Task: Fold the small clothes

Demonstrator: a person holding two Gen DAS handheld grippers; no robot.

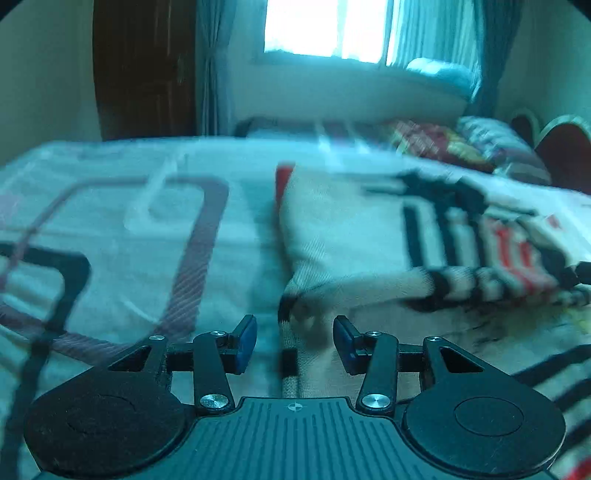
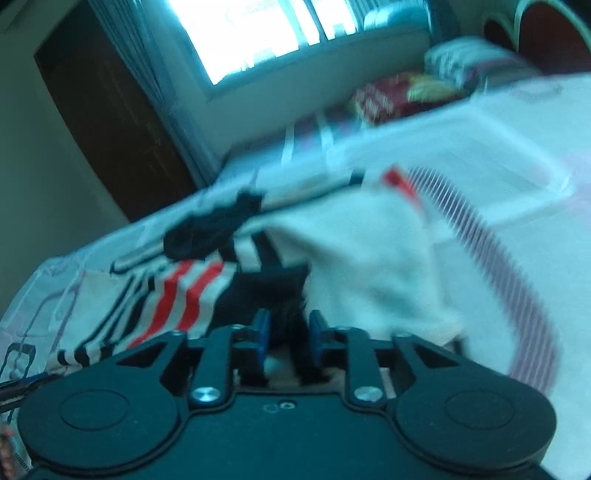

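A small cream garment with black and red stripes lies on the bed. In the left wrist view my left gripper is open, its blue pads on either side of the garment's striped hem without closing on it. In the right wrist view the same garment spreads ahead, and my right gripper has its jaws narrowed on a dark edge of the garment. Both views are motion-blurred.
The bed sheet is white with dark and maroon line patterns. Pillows and a red headboard are at the right. A window, curtains and a dark door stand behind the bed.
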